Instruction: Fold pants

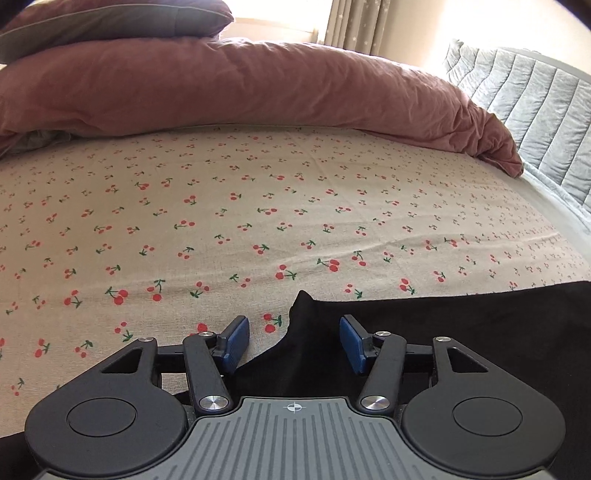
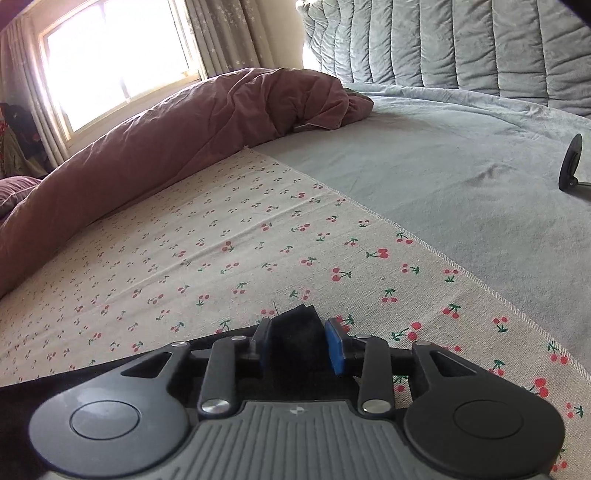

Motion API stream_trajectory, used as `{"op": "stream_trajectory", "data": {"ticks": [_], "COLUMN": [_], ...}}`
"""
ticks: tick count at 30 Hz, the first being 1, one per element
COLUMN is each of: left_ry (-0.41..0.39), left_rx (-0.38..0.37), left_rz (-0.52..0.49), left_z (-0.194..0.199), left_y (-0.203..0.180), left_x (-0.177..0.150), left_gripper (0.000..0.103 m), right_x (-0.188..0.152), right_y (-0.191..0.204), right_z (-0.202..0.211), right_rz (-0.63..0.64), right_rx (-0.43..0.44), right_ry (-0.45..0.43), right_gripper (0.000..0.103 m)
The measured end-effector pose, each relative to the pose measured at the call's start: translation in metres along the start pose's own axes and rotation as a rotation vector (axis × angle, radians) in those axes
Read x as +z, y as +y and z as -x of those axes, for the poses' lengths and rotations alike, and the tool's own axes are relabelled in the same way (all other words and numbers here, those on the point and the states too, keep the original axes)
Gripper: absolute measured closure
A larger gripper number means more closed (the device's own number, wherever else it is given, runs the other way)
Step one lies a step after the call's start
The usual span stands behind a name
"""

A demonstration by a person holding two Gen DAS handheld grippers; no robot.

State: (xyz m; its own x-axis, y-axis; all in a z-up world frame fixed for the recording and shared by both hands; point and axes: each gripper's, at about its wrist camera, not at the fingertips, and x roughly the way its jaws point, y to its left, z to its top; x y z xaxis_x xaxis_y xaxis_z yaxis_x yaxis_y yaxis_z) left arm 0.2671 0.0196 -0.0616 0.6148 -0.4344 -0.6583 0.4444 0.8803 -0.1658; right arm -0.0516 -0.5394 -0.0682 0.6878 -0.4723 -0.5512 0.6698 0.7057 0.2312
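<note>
1. The black pants point(image 1: 461, 332) are seen spread flat on the cherry-print sheet point(image 1: 258, 206), at the near edge of the bed; their far edge is drawn roughly side to side, so the long axis is judged to lie crosswise to both grippers.
2. A peaked corner of the cloth is found between the blue pads point(image 1: 236, 341) of the left gripper point(image 1: 294, 341); the jaws stand about half open and neither pad is pressed on the fabric, so nothing is held.
3. A bunched fold of the pants point(image 2: 295, 328) is seen between the jaws of the right gripper point(image 2: 301, 341), which stand narrower. Whether the pads press on it cannot be told.
4. Each gripper is judged to be at its own end of the edge, the cloth lying directly ahead and below.
5. Only the right wrist view shows the sheet's stitched hem, the grey blanket point(image 2: 443, 166) and the window point(image 2: 122, 66); only the left view shows the stacked pillow point(image 1: 110, 18) on the pink duvet point(image 1: 221, 85).
</note>
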Motion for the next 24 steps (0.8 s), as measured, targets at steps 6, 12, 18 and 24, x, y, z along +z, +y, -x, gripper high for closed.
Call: {"op": "stream_trajectory", "data": {"ticks": [6,12,18,24], "left_ry": [-0.029,-0.075,-0.127,-0.134], "left_rx": [-0.033,-0.019,0.129,0.023], "left_rz": [0.017,-0.007,-0.053,-0.138], "left_z": [0.003,-0.002,0.018,0.067], "left_y": [-0.008,-0.022,-0.038,-0.083], "left_x": [0.0,0.002,-0.001,-0.028], "left_gripper": [0.101,0.097,0.058,0.04], "right_x": [-0.001,0.01,0.013,-0.012], "right_y": [0.003,0.008,0.025,0.115], "right_z": [0.011,0.002,0.03,0.072], "right_rz": [0.046,0.057,0.087,0.245], "right_rx": [-0.02,-0.095,-0.184,0.078], "right_ry": [-0.052,-0.083,-0.125,-0.027], "right_gripper": [0.1,0.099,0.061,0.054]}}
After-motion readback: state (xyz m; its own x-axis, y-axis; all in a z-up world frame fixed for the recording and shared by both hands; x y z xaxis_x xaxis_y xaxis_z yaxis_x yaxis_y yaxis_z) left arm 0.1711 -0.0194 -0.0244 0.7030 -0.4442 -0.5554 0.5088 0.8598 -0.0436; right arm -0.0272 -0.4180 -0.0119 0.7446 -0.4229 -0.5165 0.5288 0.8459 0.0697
